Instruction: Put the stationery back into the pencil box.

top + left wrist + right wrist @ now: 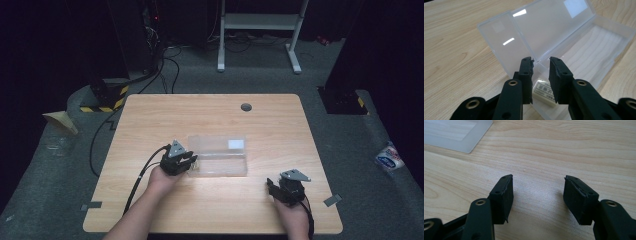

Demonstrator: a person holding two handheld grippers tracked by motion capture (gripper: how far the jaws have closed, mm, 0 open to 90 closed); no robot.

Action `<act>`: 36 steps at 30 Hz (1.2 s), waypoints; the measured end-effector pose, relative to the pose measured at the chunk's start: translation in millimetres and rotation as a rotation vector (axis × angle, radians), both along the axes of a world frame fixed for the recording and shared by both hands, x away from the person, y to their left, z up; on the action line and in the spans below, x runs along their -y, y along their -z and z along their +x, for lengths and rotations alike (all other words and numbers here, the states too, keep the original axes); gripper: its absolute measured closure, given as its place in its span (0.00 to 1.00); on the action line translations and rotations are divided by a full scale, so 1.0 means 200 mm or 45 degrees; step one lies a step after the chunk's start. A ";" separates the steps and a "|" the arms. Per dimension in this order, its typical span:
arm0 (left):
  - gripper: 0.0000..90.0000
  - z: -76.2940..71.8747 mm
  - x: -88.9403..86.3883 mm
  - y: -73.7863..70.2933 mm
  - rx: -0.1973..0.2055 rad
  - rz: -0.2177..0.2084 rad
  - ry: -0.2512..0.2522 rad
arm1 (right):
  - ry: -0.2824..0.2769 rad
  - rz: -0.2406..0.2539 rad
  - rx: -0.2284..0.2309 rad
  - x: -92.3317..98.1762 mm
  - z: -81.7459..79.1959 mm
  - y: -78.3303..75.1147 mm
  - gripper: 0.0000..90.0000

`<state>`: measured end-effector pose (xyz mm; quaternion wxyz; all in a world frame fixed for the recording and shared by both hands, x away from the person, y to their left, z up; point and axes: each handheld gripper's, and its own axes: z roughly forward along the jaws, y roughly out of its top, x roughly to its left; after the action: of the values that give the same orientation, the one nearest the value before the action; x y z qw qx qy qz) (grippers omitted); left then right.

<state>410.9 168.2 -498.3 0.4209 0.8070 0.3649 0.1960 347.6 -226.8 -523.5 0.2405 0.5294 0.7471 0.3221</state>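
Note:
A clear plastic box [222, 165] lies open in the middle of the wooden table [210, 115], its lid [536, 27] folded back flat. A white eraser [544, 92] with printed text rests inside the box's left end. My left gripper [192, 162] hangs over that end, its jaws [541, 61] a little apart above the eraser and not touching it. My right gripper [274, 186] stands open over bare wood near the front right, nothing between its jaws [537, 178]. A corner of the box [461, 135] shows at the upper left in the right gripper view.
A dark round grommet [246, 107] sits near the table's far edge. Grey tape pieces mark the front left [91, 205] and front right [332, 200] edges. On the floor lie cables [100, 135], a white stand [260, 25] and a packet [389, 157].

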 end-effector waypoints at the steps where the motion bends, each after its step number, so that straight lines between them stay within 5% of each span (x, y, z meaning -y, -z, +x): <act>1: 0.79 -0.01 0.00 0.00 -0.004 -0.016 -0.002 | 0.000 0.000 0.000 0.00 0.00 0.00 0.45; 16: 0.63 -0.16 -0.18 0.01 -0.017 -0.081 -0.111 | 0.002 -0.004 0.001 0.00 0.00 0.00 0.45; 27: 0.50 -0.26 -0.42 -0.01 -0.031 -0.019 -0.206 | 0.002 -0.005 0.001 0.00 0.00 0.00 0.45; 36: 0.41 -0.38 -0.58 0.07 -0.118 0.046 -0.287 | 0.005 -0.005 0.000 0.00 0.00 0.00 0.45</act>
<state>335.3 284.8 -513.0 0.3643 0.7766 0.4688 0.2109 347.2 -226.3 -523.4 0.2422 0.5303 0.7466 0.3204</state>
